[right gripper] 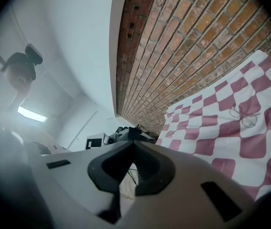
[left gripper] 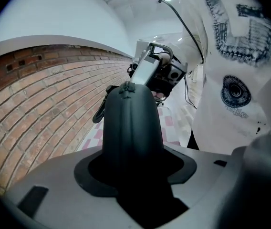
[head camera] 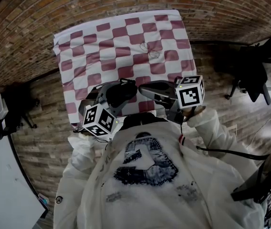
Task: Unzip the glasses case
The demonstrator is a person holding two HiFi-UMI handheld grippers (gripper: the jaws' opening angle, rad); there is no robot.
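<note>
Glasses [head camera: 152,51] lie on the far half of the tablecloth [head camera: 97,37] — the glasses case [left gripper: 128,128] is nearer, above its near part.

Hidden and unreadable parts
The lower end of the glasses case [left gripper: 128,128] is hidden between the jaws of the left gripper [left gripper: 134,168]; the thin wiry item [right gripper: 243,113] on the cloth [right gripper: 212,128] cannot be identified.

No word or number can be read with certainty. The white sweatshirt [head camera: 173,194] bears a big dark-edged figure [head camera: 145,162] on the chest, shaped like a numeral, though which one cannot be told. In the left gripper view a round eye-like emblem [left gripper: 235,91] has a line of print beneath it, too small to read. Each marker cube [head camera: 99,120] [head camera: 190,91] shows only black-and-white square code patterns, no letters.
</note>
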